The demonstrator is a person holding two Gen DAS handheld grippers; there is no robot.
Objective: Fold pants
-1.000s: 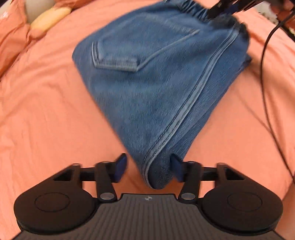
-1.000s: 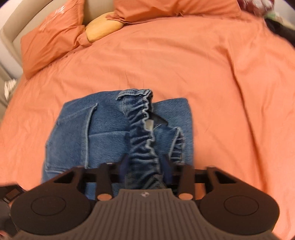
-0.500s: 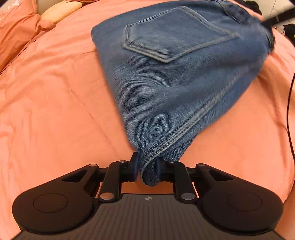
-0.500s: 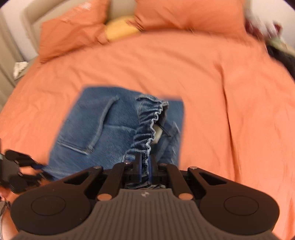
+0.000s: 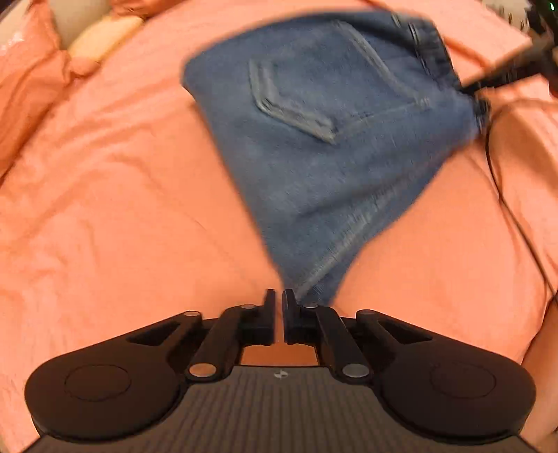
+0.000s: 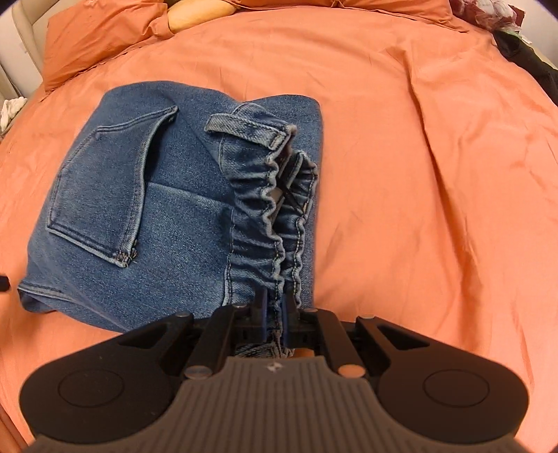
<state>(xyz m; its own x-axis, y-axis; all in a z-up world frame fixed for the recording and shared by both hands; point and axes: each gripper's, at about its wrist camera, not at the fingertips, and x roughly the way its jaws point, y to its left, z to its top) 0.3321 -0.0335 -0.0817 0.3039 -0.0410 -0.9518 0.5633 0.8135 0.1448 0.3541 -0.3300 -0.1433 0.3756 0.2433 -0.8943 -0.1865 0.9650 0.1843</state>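
The blue denim pants (image 6: 146, 209) lie folded into a small bundle on the orange bed sheet (image 6: 418, 174), back pocket up. My right gripper (image 6: 273, 306) is shut on the gathered elastic waistband (image 6: 279, 223) at the bundle's near right edge. In the left wrist view the pants (image 5: 331, 139) are blurred, and their near corner ends just right of my left gripper (image 5: 278, 299). The left jaws stand almost together with nothing between them. The right gripper shows at the pants' far corner (image 5: 505, 73).
Orange pillows (image 6: 104, 38) and a yellow cushion (image 6: 195, 14) lie at the head of the bed. Dark clothes (image 6: 523, 52) sit at the far right edge. A black cable (image 5: 502, 195) runs down the sheet to the right of the pants.
Both grippers closed from open. The left one pinched the pants' near corner half a second ago; now that corner sits outside its jaws. The right one stays clamped on the waistband.
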